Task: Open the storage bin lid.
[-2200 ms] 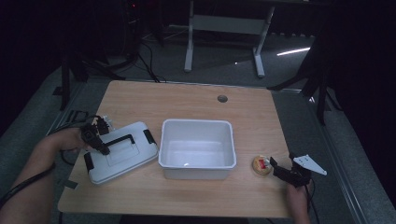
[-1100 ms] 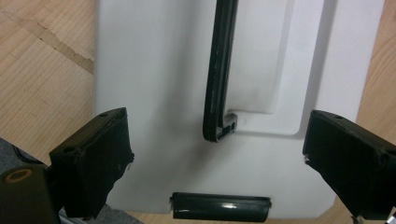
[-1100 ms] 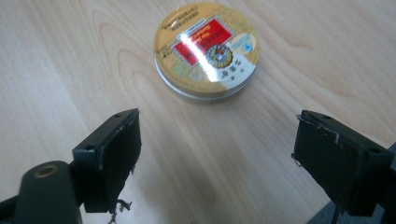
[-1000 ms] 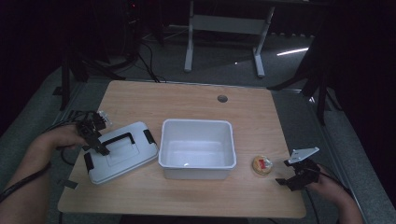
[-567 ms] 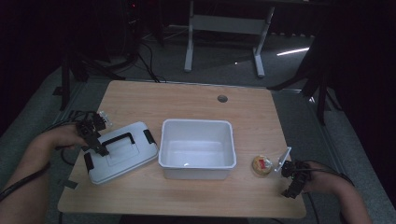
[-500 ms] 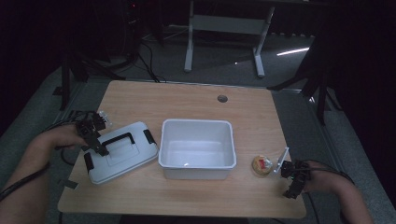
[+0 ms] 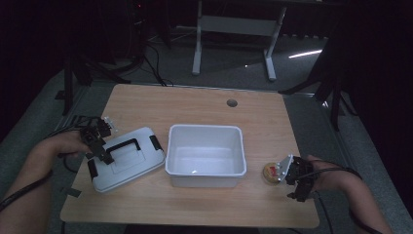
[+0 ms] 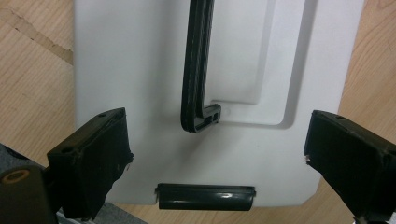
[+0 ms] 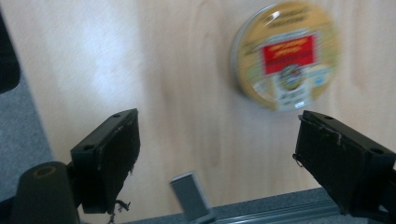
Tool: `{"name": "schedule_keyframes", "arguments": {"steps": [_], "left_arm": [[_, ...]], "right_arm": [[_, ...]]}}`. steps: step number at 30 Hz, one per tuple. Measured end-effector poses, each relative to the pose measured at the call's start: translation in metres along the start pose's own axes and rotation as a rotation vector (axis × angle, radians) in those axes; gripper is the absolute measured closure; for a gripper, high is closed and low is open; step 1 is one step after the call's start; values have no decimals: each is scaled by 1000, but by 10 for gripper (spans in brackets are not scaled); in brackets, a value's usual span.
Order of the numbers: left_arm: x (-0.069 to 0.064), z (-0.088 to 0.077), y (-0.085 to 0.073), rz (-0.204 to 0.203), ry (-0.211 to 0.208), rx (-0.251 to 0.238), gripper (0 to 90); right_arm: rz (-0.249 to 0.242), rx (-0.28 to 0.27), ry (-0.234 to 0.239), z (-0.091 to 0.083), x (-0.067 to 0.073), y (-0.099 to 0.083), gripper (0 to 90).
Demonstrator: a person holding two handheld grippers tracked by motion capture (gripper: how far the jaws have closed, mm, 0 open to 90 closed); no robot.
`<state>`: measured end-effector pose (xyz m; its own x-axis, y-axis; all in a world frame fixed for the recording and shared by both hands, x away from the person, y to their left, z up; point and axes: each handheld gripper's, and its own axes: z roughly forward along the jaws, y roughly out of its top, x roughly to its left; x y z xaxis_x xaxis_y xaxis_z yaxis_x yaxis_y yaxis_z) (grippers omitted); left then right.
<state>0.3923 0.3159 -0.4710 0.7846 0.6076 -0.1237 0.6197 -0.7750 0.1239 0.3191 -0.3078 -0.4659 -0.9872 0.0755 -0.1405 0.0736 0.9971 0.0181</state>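
Right gripper view is showing the round gold tin with a red label (image 9: 285, 56) lying flat on the wooden table (image 9: 187, 93), slightly blurred, beside the white plastic tub (image 7: 204, 155); the right gripper (image 9: 233, 158) is hovering near it, jaws released wide. The left gripper (image 8: 219, 158) is hanging spread above the white lid with a black handle (image 8: 140, 70).

The high view is dim and underexposed: the surroundings fall to near black, the table (image 7: 204, 112) is lit softly from overhead, and one bright streak of reflected light (image 7: 304, 53) lies on the floor beyond it. The left gripper view is bright and evenly lit, sharp on the white lid (image 8: 233, 93) and its black handle (image 8: 198, 65), with a soft glint along the black latch (image 8: 205, 196). The right gripper view is bright but motion-blurred, the round tin (image 9: 285, 56) smeared with its label unreadable, and a pale glare washes the wood at upper left.
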Motion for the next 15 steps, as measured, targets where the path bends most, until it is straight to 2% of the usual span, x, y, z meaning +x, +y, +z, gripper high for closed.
{"name": "schedule_keyframes", "arguments": {"steps": [3, 6, 10, 15], "left_arm": [[0, -1, 0, -1, 3, 2, 64], [-1, -3, 1, 2, 4, -4, 64], [-3, -2, 1, 6, -11, 3, 64], [-3, -1, 0, 2, -12, 11, 64]], "right_arm": [[-20, -21, 14, -2, -7, 5, 144], [-51, -14, 17, -1, -15, 13, 170], [-51, -30, -4, 4, -26, 24, 165], [-63, -15, -4, 17, -35, 30, 147]]}}
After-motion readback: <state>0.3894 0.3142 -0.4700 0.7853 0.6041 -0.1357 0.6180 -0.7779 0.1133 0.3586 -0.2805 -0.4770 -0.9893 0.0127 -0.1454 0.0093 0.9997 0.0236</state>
